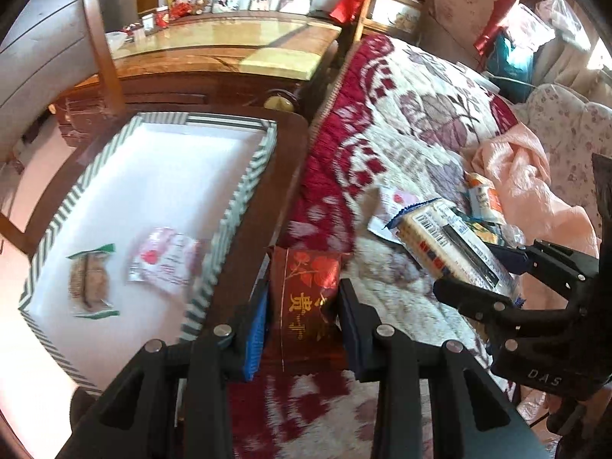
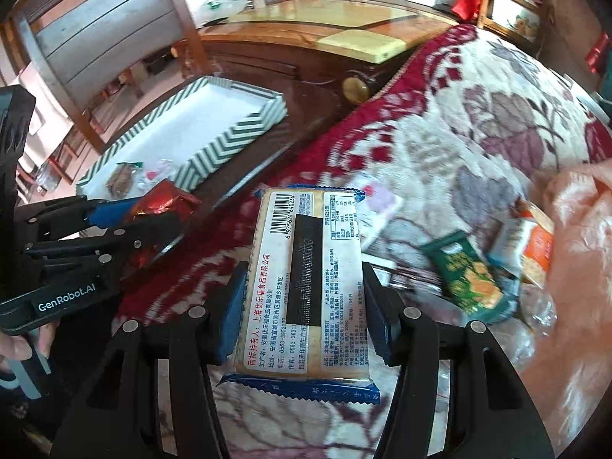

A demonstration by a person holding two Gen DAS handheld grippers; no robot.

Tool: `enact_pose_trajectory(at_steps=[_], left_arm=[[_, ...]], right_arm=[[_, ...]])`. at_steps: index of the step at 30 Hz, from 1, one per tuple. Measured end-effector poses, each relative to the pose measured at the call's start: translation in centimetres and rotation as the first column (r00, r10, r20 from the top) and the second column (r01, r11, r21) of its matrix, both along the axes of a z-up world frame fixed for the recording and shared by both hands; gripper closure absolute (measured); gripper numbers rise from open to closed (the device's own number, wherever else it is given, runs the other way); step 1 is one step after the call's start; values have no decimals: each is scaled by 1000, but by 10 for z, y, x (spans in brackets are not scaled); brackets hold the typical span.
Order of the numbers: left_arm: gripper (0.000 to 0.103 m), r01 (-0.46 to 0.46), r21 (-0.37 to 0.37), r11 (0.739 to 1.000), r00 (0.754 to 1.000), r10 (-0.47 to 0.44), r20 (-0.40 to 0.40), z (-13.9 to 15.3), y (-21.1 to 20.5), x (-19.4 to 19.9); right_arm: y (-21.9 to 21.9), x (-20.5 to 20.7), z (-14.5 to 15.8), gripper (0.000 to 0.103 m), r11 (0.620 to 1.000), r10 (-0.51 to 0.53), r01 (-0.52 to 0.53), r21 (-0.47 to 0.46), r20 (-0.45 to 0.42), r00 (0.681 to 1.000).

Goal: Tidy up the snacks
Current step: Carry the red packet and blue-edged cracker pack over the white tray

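Your left gripper (image 1: 302,306) is clamped on a red packet (image 1: 306,290), which stands between the two fingers at bottom centre of the left view, over the wooden chair edge (image 1: 275,199). Your right gripper (image 2: 302,306) holds a cracker pack (image 2: 306,267) lengthwise between its fingers, bottom centre of the right view, above the blanket (image 2: 459,122). The striped tray (image 1: 244,187) sits left of centre with two snacks (image 1: 90,287) inside. More packets (image 2: 470,279) lie at right.
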State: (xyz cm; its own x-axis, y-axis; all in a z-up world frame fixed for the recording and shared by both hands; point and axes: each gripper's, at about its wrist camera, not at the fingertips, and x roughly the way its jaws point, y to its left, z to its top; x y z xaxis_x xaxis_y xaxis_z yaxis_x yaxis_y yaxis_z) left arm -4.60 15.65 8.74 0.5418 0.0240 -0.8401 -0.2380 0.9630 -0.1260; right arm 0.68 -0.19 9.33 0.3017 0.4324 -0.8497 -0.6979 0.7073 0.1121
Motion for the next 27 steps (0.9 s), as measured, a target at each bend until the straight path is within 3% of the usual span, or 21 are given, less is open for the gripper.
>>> enact_pose_trajectory(at_steps=[11, 27], left_arm=[[66, -100, 27, 995, 995, 99, 18, 9, 55, -18], [66, -180, 24, 983, 983, 180, 19, 6, 95, -28]], right_arm=[[54, -10, 9, 48, 997, 80, -80, -5, 7, 997], [95, -17, 15, 48, 989, 144, -144, -26, 10, 990]])
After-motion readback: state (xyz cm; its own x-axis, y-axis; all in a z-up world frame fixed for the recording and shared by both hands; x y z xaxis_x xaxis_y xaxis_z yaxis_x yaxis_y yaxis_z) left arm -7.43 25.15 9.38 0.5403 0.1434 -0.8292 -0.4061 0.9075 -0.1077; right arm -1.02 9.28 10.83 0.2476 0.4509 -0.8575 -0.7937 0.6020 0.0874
